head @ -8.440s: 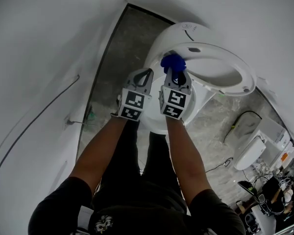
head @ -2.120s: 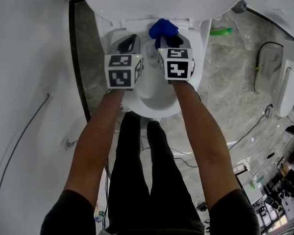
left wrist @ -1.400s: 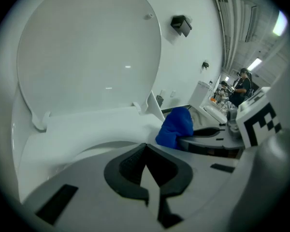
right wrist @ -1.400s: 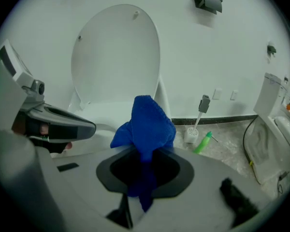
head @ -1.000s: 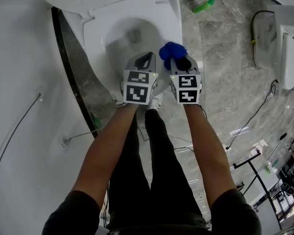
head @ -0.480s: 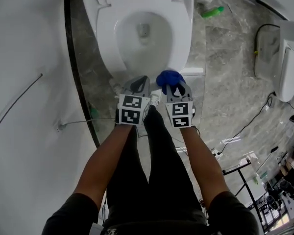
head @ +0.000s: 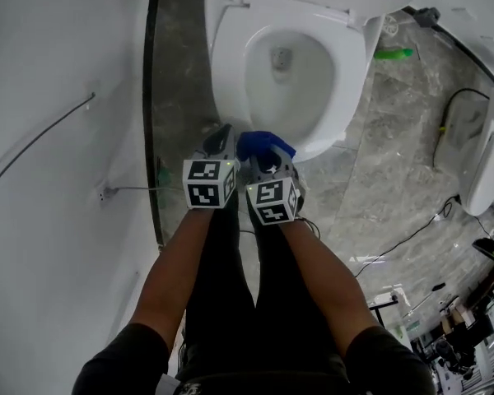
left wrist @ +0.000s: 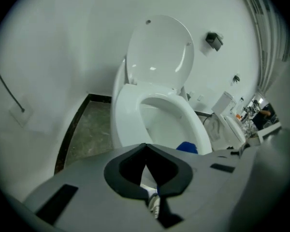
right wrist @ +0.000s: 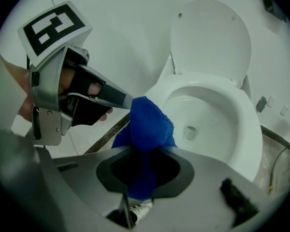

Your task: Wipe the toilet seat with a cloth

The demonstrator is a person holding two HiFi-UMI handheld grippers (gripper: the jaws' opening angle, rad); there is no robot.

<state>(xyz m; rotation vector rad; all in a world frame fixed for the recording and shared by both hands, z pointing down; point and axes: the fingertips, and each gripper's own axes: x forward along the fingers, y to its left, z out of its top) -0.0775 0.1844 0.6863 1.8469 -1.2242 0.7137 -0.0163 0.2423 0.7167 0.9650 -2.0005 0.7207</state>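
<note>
Right now the blue cloth (head: 263, 145) is bunched between the jaws of the right gripper (head: 269, 164), which pinch its lower part while the rest bulges up past the tips. It hangs in front of the toilet's front edge and is not on the toilet seat (head: 228, 56). The seat is down, a white ring around the open bowl (head: 292, 72), and the lid (left wrist: 159, 52) stands upright behind it against the wall. The left gripper (head: 221, 142) is just beside the right one, on the wall side, with its jaws pressed together and nothing between them; through the slit in its own view only a bit of a shoe (left wrist: 153, 204) shows below. Both grippers point down and forward towards the toilet, above the person's legs. Grey stone floor (head: 395, 155) surrounds the toilet, a green bottle (head: 393, 53) lies on it off to the right, and a thin cable (head: 33, 142) runs along the white wall (head: 58, 220) on the left.
</note>
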